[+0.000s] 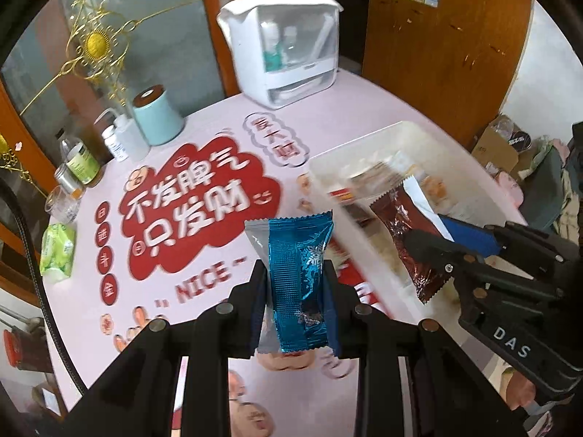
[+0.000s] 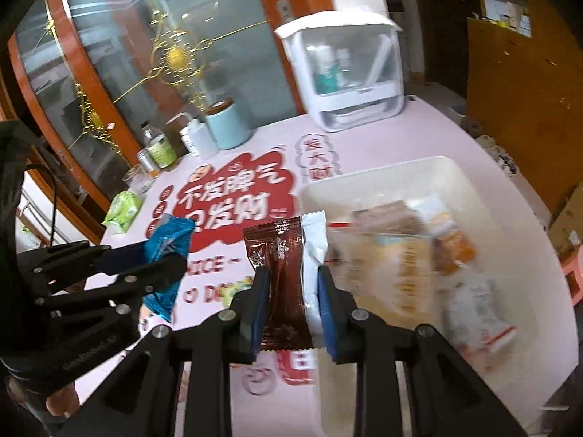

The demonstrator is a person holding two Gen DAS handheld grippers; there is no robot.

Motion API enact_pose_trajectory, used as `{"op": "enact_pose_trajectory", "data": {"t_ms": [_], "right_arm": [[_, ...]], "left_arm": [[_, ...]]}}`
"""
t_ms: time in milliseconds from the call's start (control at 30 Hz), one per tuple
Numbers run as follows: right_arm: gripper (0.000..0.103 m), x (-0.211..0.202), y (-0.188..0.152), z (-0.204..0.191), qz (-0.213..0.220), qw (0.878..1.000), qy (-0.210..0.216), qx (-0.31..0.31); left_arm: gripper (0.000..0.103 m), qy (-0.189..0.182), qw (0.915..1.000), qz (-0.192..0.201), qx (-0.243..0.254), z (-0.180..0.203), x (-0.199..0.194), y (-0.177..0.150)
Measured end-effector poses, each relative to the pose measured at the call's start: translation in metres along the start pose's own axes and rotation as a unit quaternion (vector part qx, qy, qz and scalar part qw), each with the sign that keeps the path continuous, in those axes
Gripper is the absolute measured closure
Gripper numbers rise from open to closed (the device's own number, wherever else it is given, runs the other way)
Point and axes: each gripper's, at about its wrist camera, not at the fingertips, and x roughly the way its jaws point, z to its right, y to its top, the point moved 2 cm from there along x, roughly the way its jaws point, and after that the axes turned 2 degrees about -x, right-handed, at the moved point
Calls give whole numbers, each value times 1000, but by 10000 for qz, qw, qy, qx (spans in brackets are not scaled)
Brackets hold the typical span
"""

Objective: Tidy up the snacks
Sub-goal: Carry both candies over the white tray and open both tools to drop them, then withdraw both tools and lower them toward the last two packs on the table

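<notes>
Between your left gripper [image 1: 297, 291] fingers sits the blue packet [image 1: 300, 284], clamped mid-body; your right gripper [image 2: 293, 304] pinches the brown packet [image 2: 280, 280] beside the bin [image 2: 379, 171]. Both look light, crinkly, slippery: hold the flat middle gently.

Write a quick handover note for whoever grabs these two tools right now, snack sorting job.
Left tool: shut on the blue snack packet, held upright above the pink table mat, left of the bin.
Right tool: shut on the brown snack packet, with a white wrapper edge beside it, at the near left corner of the white bin.
Done: several packets already lie in the bin, blurred.
Left: both held packets are not yet in the bin; probably drop them there. A green pack sits at the mat's left edge; unclear whether it's a snack.
</notes>
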Motion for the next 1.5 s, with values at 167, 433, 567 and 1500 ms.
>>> {"op": "enact_pose_trajectory", "data": {"t_ms": [167, 433, 567, 1500], "right_arm": [[76, -10, -4, 48, 8, 9995, -323, 53], [75, -5, -5, 102, -176, 9981, -592, 74], [73, 5, -7, 113, -356, 9973, -645, -19], [59, 3, -28, 98, -587, 9972, -301, 364]], "left_arm": [[77, -125, 9998, 79, -99, 44, 6, 12], [77, -401, 9986, -84, -326, 105, 48, 17], [76, -374, 9986, -231, -289, 129, 69, 15], [14, 143, 9977, -283, -591, 91, 52, -29]]}}
